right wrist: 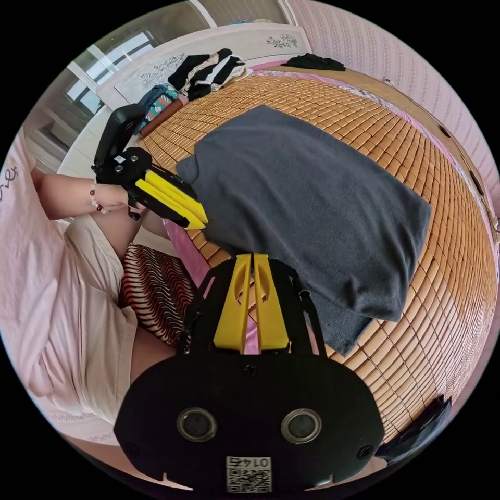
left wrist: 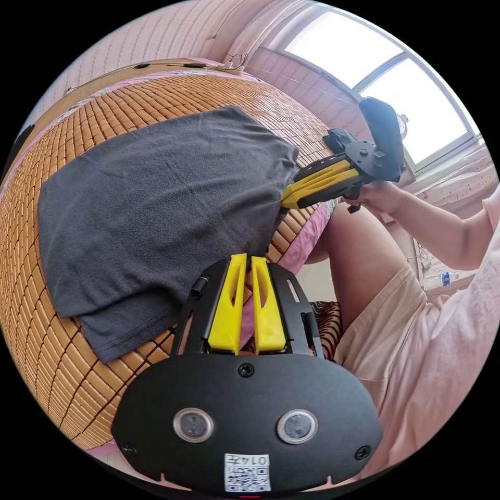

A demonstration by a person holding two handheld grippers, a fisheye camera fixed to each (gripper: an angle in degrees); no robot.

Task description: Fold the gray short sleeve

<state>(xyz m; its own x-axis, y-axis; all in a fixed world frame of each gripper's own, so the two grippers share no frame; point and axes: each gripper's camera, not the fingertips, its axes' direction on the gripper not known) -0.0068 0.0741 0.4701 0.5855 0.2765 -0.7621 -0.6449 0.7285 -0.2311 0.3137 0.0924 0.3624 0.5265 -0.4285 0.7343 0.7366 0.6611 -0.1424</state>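
The gray short sleeve (left wrist: 156,208) lies folded and flat on the bamboo mat (left wrist: 78,375), with a lower layer sticking out along one edge. My left gripper (left wrist: 246,259) is shut, its yellow tips at the garment's near edge, no cloth visible between them. The right gripper (left wrist: 285,200), in a person's hand, is shut too, tips at the shirt's edge by the mat's border. In the right gripper view, the shirt (right wrist: 312,208) spreads across the mat (right wrist: 442,312); my right gripper (right wrist: 253,257) is shut just short of it, and the left gripper (right wrist: 202,221) points at its near edge.
A pile of clothes (right wrist: 208,73) and a dark garment (right wrist: 315,61) lie at the bed's head. A person in pale pink (right wrist: 62,312) stands against the bed's side beside a striped cloth (right wrist: 151,291). A window (left wrist: 364,57) is behind the hand.
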